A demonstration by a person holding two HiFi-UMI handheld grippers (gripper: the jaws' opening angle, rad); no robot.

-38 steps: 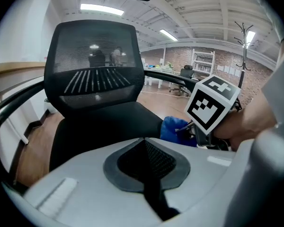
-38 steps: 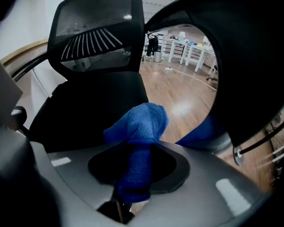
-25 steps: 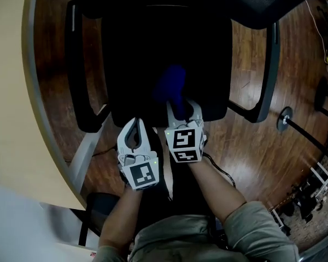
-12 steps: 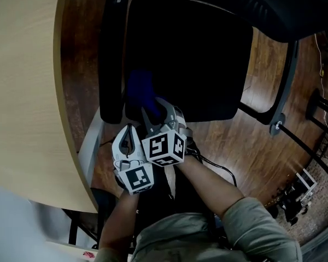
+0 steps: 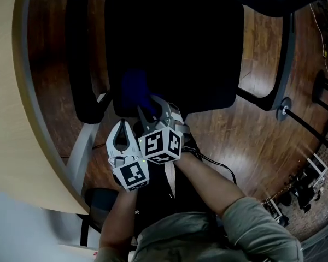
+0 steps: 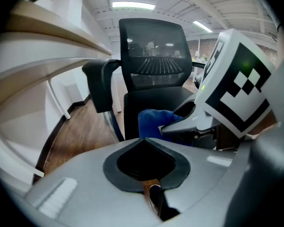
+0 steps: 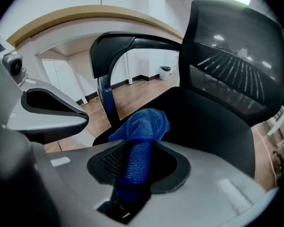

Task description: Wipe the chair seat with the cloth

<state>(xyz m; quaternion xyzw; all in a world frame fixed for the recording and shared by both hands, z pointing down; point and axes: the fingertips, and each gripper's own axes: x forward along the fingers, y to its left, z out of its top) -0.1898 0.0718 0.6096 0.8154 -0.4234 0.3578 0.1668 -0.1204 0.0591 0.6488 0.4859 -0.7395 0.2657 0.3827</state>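
The black chair seat (image 5: 180, 53) fills the upper middle of the head view. A blue cloth (image 5: 135, 88) lies bunched at the seat's front left corner, with my right gripper (image 5: 147, 109) shut on it. In the right gripper view the cloth (image 7: 143, 123) runs up between the jaws and spills onto the seat (image 7: 208, 122). My left gripper (image 5: 122, 124) hangs just left of the right one, off the seat's front edge, its jaws shut on nothing. The left gripper view shows its closed tips (image 6: 143, 140), the cloth (image 6: 154, 121) and the right gripper (image 6: 182, 123) beyond.
A curved light wood desk (image 5: 11, 91) runs down the left, with its white leg (image 5: 85, 146) close to my left gripper. Black armrests (image 5: 82, 64) (image 5: 284, 48) flank the seat. The mesh backrest (image 7: 236, 56) rises behind. A stand base (image 5: 284, 113) sits on the wooden floor at right.
My right gripper has dragged the cloth from the seat's front middle to its front left corner and has rolled. The left gripper moved left alongside it.
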